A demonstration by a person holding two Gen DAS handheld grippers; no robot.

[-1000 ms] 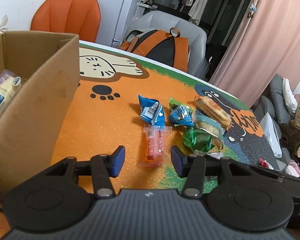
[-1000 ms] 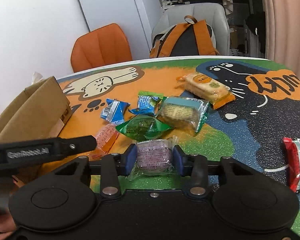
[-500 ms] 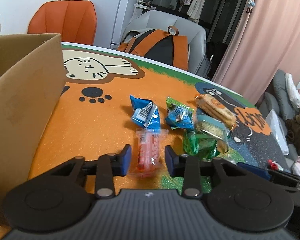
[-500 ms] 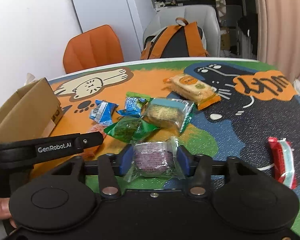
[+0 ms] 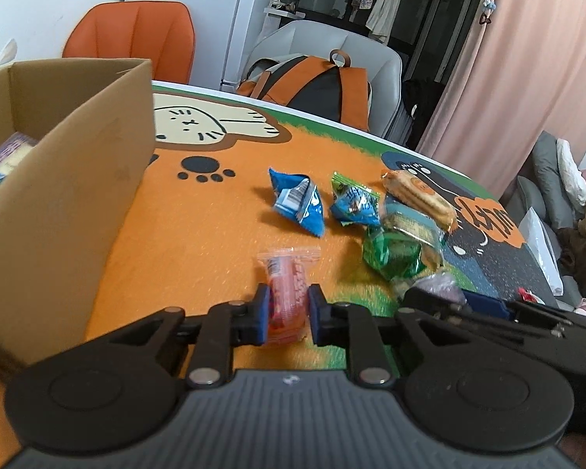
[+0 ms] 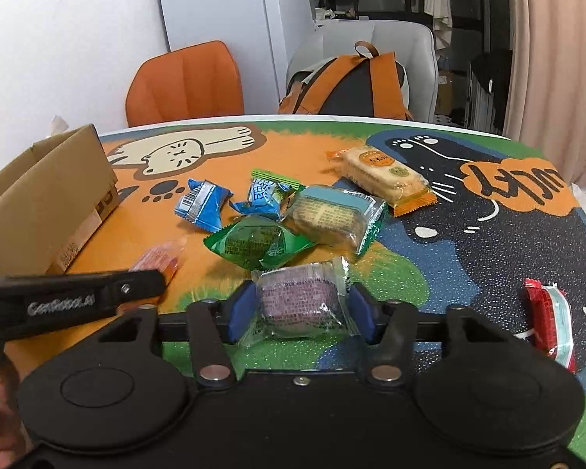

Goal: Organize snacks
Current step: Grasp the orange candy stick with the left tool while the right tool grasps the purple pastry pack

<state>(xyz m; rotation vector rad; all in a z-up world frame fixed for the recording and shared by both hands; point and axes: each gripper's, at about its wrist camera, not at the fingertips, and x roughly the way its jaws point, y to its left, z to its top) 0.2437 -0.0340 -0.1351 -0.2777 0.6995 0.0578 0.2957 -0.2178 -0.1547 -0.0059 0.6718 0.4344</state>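
On glittery matting, left hand-held gripper pinches crinkly pink packet, right hand-held gripper clasps purple cake

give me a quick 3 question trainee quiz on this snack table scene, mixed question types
1. True or false: the left gripper is shut on the pink snack packet.
2. Which snack sits between the right gripper's pads? A) purple cake packet B) green packet C) red packet
3. Fill in: the cardboard box stands on the ____ side of the left wrist view.

Key: 1 true, pads press its sides, having just closed. 2 A, the jaws have just closed further on it. 3 left.
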